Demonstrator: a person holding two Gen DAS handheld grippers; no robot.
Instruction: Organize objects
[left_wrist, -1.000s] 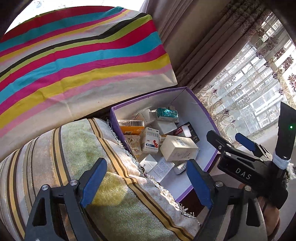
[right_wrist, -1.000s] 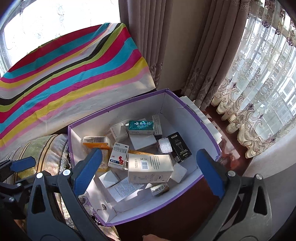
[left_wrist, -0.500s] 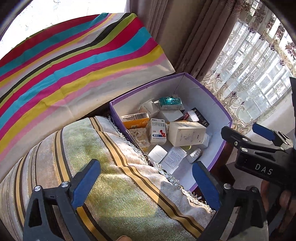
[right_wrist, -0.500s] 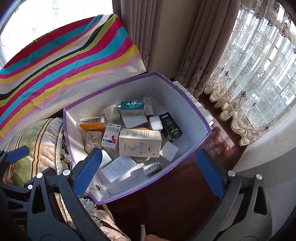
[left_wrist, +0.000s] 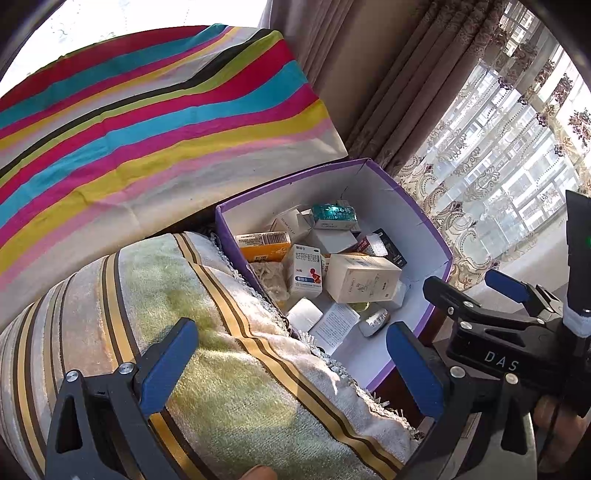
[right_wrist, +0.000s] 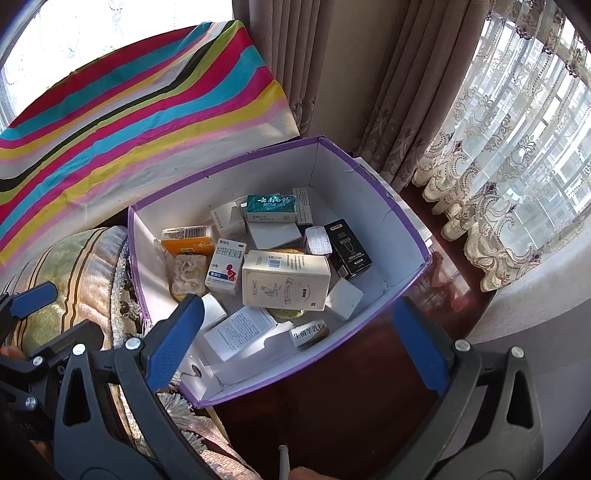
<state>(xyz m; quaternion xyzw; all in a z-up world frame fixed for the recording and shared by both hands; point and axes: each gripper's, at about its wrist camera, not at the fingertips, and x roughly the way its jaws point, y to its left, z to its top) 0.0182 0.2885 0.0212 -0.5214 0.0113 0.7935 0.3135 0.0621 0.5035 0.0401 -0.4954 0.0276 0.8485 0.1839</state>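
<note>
A purple box with white inner walls (right_wrist: 354, 206) (left_wrist: 399, 218) holds several small packages. Among them are a cream carton (right_wrist: 286, 280) (left_wrist: 362, 277), a teal box (right_wrist: 271, 206), an orange box (right_wrist: 188, 240), a white medicine box (right_wrist: 225, 271) and a black box (right_wrist: 349, 247). A folded leaflet (right_wrist: 240, 332) lies near the box's front. My right gripper (right_wrist: 299, 343) hangs open over the near edge of the box, holding nothing. My left gripper (left_wrist: 291, 365) stands wide open over a striped cushion (left_wrist: 221, 369), left of the box, also holding nothing.
A rainbow-striped cloth (left_wrist: 147, 129) drapes behind the box and cushion. Brown drapes and lace curtains (right_wrist: 498, 184) hang at the right by the window. The box rests on a dark wooden surface (right_wrist: 332, 406), with bare wood in front of it.
The left gripper's jaws have spread wider than a second ago. Both hands have stayed nearly in place, and the packages in the box have not moved.
</note>
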